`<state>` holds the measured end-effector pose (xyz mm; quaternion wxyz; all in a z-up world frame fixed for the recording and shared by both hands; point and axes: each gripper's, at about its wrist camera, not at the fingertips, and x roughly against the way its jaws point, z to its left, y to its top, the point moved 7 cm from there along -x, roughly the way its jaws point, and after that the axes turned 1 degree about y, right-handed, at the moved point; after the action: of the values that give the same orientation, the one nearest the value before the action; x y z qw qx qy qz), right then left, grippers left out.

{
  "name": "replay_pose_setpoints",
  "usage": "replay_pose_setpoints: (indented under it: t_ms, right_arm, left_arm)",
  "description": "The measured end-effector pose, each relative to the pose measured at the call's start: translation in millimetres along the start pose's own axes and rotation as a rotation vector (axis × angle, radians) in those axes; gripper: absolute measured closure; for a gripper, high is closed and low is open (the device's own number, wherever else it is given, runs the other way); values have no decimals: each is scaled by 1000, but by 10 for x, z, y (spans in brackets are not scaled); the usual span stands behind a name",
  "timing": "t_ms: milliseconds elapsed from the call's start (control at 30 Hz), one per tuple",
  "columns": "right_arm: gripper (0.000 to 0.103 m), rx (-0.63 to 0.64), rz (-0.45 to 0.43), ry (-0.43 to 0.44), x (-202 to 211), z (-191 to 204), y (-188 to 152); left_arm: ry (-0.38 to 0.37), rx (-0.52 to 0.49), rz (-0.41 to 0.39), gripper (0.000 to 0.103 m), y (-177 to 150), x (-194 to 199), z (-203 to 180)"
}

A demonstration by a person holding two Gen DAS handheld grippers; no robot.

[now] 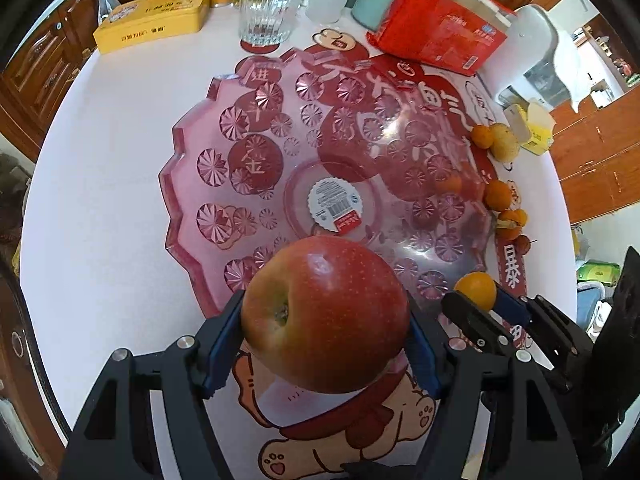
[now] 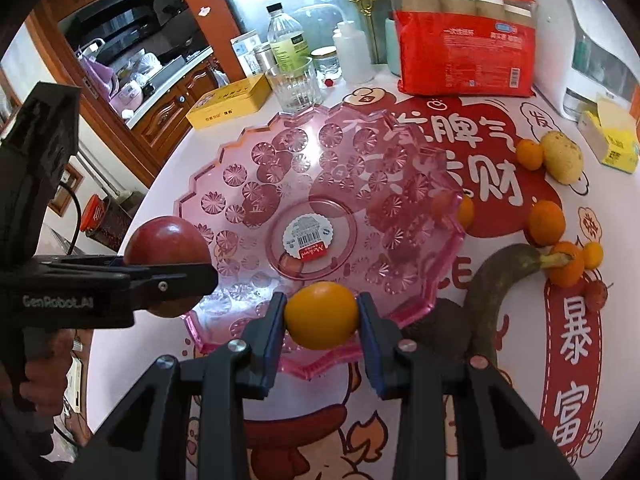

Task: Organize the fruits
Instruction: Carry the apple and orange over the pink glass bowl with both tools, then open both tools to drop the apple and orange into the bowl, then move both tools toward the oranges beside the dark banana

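Observation:
My left gripper (image 1: 325, 322) is shut on a large red apple (image 1: 324, 312), held above the near rim of the pink glass fruit plate (image 1: 192, 184). In the right wrist view the same apple (image 2: 166, 244) hangs at the plate's left edge. My right gripper (image 2: 322, 316) is shut on a small orange (image 2: 322, 316) over the near rim of the plate (image 2: 420, 300); the left wrist view shows this orange (image 1: 476, 290) at lower right. The plate holds no fruit, only a barcode sticker (image 2: 306, 238) at its centre.
Loose oranges (image 2: 546, 222), a yellow pear (image 2: 562, 156), a dark banana (image 2: 492, 280) and a small red fruit (image 2: 596, 294) lie right of the plate. A drinking glass (image 2: 294, 86), yellow tin (image 2: 230, 102), red package (image 2: 466, 52), bottles and a white appliance (image 2: 576, 44) crowd the far edge.

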<state>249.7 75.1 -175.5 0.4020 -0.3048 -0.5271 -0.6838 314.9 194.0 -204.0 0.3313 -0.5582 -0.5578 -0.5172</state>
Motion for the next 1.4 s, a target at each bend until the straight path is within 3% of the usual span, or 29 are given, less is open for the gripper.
replay_pose_setpoints:
  t_ms: [133,200,267,400,667,867,1167,1400]
  right_arm:
    - [66,10,-3,12,-17,25,10]
    - [64,14,-13,16,-1,42,14]
    - [55,16,-25,4,25,56,19]
    - [52,-1,-55,-21,124,36,25]
    - [52,-97,-88,6,378,-76,-108]
    - [52,-138,-98,0,549,-213,-410]
    - [52,-199,-87,-8,767,-463,-945]
    - [52,-184,-74,0,978,-704,-1185]
  left_arm:
    - [2,10,-5,30,4,-7,48]
    - [-27,15,-50,29,35,79,48]
    - [-44,11,-96,20,60,179,31]
    - [-53,2,-146,20,-3,343,-2]
    - [-37,13,-140,20,-291,469,-30]
    - [-42,-14,-111,20,-604,477,-144]
    - [-19,-71,-84,20,-989,449,-521]
    - [-1,-52,-59,20,-1242,388,-851]
